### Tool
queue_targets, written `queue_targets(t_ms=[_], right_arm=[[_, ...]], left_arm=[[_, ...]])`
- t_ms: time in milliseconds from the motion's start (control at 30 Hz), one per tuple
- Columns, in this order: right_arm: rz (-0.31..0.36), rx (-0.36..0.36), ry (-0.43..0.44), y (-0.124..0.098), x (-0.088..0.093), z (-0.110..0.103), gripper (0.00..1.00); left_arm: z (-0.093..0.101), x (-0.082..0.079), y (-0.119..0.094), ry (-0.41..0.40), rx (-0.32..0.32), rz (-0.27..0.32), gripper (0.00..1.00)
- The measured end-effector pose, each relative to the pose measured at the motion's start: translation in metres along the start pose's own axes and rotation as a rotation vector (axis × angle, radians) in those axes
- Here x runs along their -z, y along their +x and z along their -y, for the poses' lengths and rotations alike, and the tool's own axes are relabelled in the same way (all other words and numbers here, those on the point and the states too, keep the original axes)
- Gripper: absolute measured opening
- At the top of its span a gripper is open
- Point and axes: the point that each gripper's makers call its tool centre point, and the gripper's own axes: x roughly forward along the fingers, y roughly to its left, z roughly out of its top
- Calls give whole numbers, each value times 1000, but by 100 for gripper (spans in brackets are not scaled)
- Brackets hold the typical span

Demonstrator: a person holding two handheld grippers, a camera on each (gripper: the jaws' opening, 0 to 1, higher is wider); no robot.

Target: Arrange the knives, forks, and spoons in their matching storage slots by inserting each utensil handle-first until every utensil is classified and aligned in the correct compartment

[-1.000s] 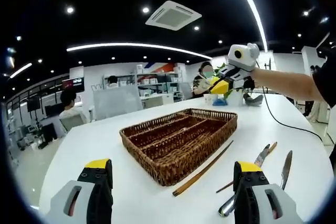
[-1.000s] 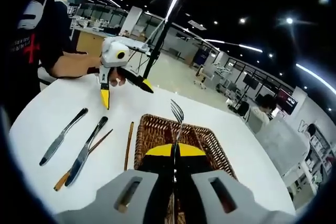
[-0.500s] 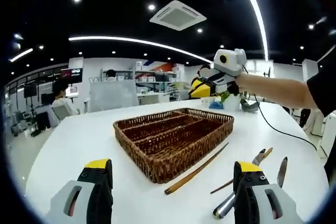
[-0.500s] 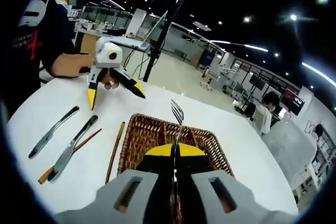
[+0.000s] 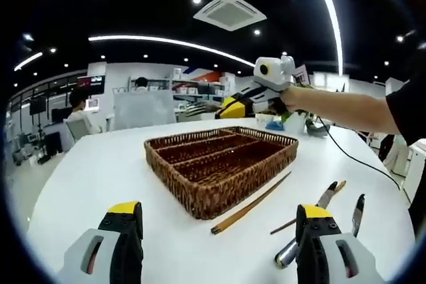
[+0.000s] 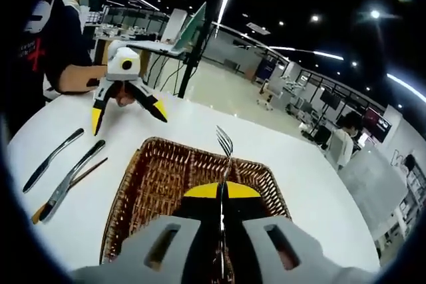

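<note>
The right gripper [image 6: 222, 194] clamps a fork [image 6: 225, 147], tines up, above the wicker tray [image 6: 143, 177]; the left gripper [image 5: 216, 227] hangs with jaws apart over the white table [image 5: 93, 177], tray ahead, knives [image 5: 319, 221] and chopstick [image 5: 253, 203] nearer its right jaw; an open-plan office with ceiling lights lies beyond.

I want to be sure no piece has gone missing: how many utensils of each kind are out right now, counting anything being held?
Knives: 2
Chopsticks: 2
Fork: 1, held in the right gripper
Total: 5
</note>
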Motion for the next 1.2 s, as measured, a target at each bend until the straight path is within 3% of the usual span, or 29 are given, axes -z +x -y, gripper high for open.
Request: queue_targets(t_ms=[467, 833, 1200], right_arm=[[-83, 5, -33, 14, 27, 18, 0], [-87, -8, -10, 20, 45, 20, 0], [-118, -65, -7, 38, 67, 13, 0]], left_arm=[[3, 3, 2, -10, 5, -12, 100], [5, 4, 3, -5, 7, -17, 100], [2, 3, 4, -9, -1, -10, 100]])
